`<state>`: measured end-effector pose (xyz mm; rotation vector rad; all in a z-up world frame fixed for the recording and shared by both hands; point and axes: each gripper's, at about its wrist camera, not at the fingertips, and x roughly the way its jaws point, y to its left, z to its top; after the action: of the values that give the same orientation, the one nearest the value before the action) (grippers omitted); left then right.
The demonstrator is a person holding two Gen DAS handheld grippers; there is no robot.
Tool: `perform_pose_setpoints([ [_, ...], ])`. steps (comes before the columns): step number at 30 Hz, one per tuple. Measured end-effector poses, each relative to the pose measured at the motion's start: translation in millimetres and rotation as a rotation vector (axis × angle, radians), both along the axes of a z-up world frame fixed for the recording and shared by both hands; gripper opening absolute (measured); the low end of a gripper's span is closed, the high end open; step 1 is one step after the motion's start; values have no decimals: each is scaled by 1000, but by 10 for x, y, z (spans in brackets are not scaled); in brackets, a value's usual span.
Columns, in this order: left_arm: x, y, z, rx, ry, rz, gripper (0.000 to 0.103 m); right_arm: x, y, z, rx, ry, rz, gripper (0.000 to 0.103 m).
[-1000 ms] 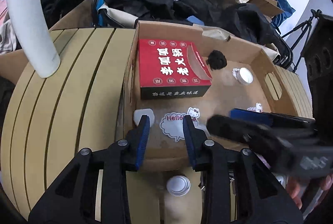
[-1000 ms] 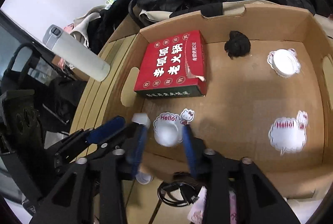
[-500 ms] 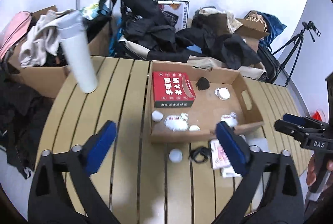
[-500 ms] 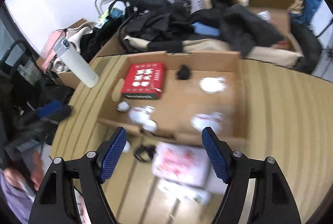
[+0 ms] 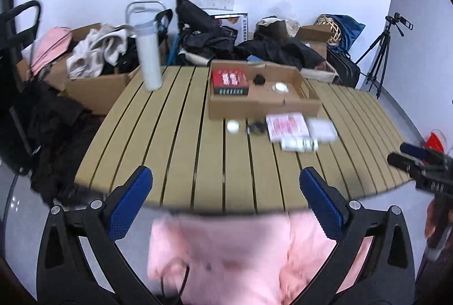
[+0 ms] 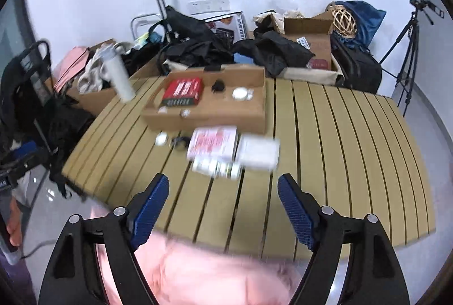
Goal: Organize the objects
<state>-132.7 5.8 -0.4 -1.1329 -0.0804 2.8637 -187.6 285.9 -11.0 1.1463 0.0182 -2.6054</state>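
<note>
Grippers both hang back over the near edge of the slatted table, tilted downward toward it. The left gripper has its blue pads spread as wide as they go, having just been opening, with nothing between them but table slats and pink fabric below. The right gripper has also just been opening; its pads stand well apart and hold nothing.

Well ahead of the fingertips sits the cardboard box, with a red carton, a black lump and a white lid inside. Between box and fingers, on the slats, lie a small white cap, a black coil, a red-printed packet, a white packet and a bottle on its side. A white flask stands beyond the left fingers.
</note>
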Motion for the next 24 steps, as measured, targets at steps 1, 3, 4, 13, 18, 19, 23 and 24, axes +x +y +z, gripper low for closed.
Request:
perform_pose_setpoints([
  [1, 162, 45, -47, -7, 5, 12, 103, 153, 12, -62, -16, 5, 6, 83],
  [3, 462, 191, -173, 4, 18, -13, 103, 511, 46, -251, -74, 14, -22, 83],
  [4, 516, 268, -221, 0, 11, -41, 103, 666, 45, -392, -115, -2, -24, 83],
  [13, 478, 472, -309, 7, -34, -101, 103, 875, -36, -570, -126, 0, 11, 83],
  [18, 356, 371, -528, 33, -98, -67, 103, 804, -21, -645, -138, -16, 0, 83],
  [19, 307, 341, -577, 42, -110, -54, 103, 777, -42, -672, -134, -24, 11, 83],
  [23, 83, 217, -694, 54, -93, -50, 101, 558, -202, -697, -55, 1, 93, 83],
  [24, -20, 170, -711, 41, -60, -50, 101, 505, -245, -687, -37, 19, 124, 83],
])
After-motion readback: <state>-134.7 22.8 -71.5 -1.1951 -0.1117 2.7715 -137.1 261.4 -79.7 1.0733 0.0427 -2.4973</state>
